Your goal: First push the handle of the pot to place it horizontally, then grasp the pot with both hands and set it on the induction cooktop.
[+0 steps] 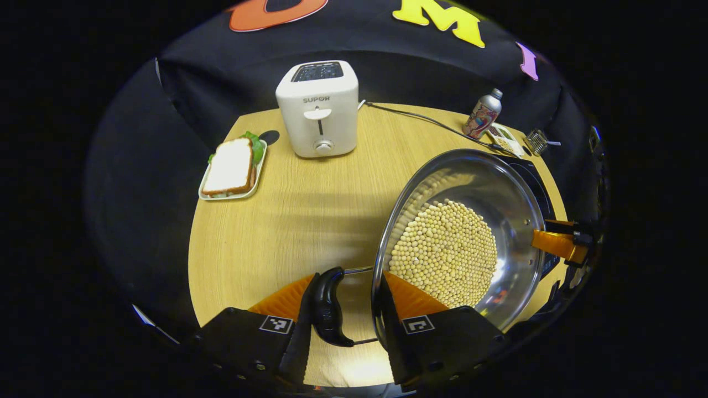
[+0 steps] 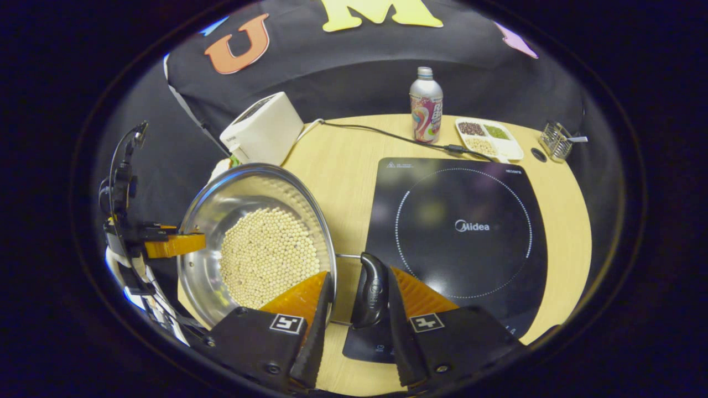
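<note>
From the left gripper view, the pot (image 1: 464, 237) beyond the right-hand finger covers nearly all of the induction cooktop (image 1: 534, 177). The little tray (image 1: 504, 139) far ahead holds something too small to tell, and the wire rack (image 1: 537, 141) beside it is blurred.

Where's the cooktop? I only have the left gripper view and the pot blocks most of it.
Observer: In the right gripper view the induction cooktop lies flat just to the right of the pot, with nothing standing on its ring.
Operator: Has the right claw got the handle?
Observer: The right claw straddles the black handle. A gap shows on the pot side, so it isn't clamped.
</note>
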Motion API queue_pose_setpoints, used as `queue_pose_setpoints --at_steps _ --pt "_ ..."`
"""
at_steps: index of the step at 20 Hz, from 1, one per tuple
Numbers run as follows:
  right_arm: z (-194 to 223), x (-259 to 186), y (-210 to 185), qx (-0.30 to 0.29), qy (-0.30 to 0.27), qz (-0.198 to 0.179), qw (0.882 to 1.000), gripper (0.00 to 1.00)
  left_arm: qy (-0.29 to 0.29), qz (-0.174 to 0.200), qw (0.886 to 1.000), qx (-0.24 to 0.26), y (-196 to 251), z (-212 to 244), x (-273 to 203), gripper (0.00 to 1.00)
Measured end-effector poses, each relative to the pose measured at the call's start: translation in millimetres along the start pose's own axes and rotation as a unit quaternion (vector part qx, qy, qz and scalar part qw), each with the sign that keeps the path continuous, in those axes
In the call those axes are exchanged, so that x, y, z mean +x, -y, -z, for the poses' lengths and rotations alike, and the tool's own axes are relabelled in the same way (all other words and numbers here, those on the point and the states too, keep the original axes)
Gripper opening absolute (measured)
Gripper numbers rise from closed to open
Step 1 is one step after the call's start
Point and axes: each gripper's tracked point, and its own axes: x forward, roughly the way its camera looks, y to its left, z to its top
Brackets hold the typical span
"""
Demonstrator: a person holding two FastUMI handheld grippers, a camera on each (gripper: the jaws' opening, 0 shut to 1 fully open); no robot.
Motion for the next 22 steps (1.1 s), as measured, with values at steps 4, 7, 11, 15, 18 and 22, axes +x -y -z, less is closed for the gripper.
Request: queue_pose_setpoints --at_steps 4,7,11,15,18,22 --pt "-2 -32 18 0.003 0.006 0.013 1.0 0.53 -0.002 0.013 1.0 0.003 22 -5 -9 0.57" --pt "0 -51 40 0.006 0.017 0.023 1.0 0.53 0.005 0.023 1.0 0.014 48 -12 -15 0.57" --pt "9 -75 80 0.02 0.026 0.037 0.999 0.56 0.008 0.038 0.999 0.031 93 -15 -16 0.57" --pt "19 -93 127 0.033 0.027 0.049 0.998 0.53 0.008 0.048 0.998 0.044 140 -17 -13 0.6" --pt "22 -104 164 0.041 0.027 0.056 0.997 0.53 0.007 0.056 0.997 0.049 180 -16 -12 0.57" --pt "21 -111 210 0.043 0.024 0.059 0.997 0.53 0.008 0.054 0.997 0.049 223 -23 -5 0.57"
